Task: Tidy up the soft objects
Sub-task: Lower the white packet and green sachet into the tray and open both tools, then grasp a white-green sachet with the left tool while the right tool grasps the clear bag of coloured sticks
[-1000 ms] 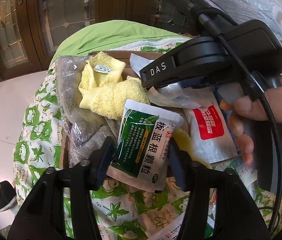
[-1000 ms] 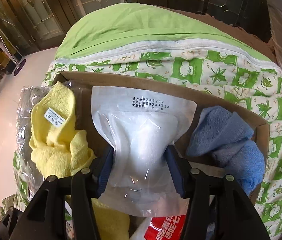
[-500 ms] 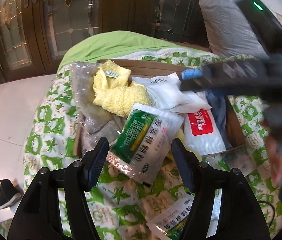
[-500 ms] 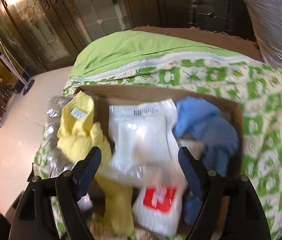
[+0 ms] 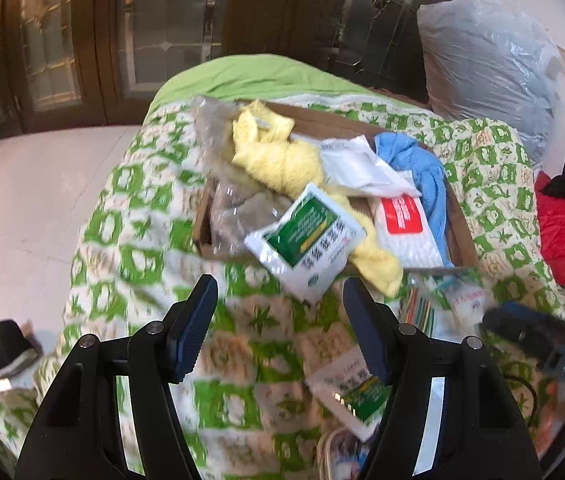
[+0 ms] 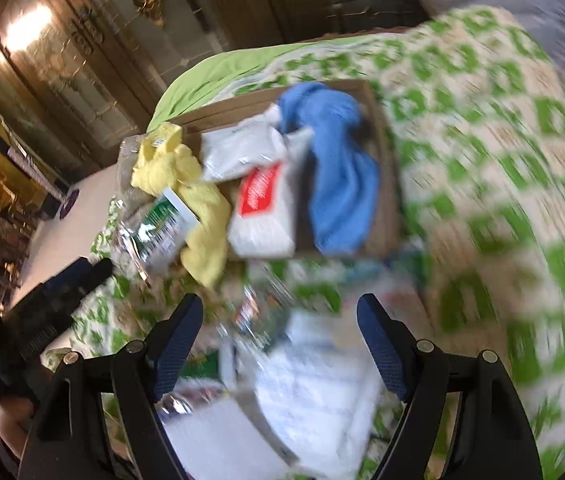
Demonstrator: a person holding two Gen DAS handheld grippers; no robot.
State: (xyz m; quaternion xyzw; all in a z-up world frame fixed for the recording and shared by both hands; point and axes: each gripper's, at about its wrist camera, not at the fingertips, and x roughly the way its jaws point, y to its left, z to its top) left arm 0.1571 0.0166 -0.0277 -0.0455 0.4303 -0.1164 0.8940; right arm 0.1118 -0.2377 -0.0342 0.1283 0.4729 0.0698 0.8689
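Note:
A cardboard box point(image 5: 460, 236) on the green-patterned quilt holds a yellow towel point(image 5: 278, 164), a blue towel point(image 5: 428, 184), a clear white pouch point(image 5: 362, 170), a red-labelled white pack point(image 5: 406, 228) and a green-white sachet point(image 5: 306, 242) hanging over its front edge. My left gripper point(image 5: 280, 312) is open and empty, just before the box. My right gripper point(image 6: 280, 338) is open and empty, over blurred white packets point(image 6: 314, 392) on the quilt; the box point(image 6: 386, 168) lies beyond it.
A second green sachet point(image 5: 356, 392) and striped packets point(image 5: 422, 308) lie on the quilt near me. A grey plastic-wrapped bundle point(image 5: 486, 64) and a red bag point(image 5: 562, 232) sit at the right. A black shoe point(image 5: 8, 350) is on the floor, left.
Both grippers opened, let go of the green sachet and the clear pouch in the box, and drew back. The right gripper swung down to the right of the box.

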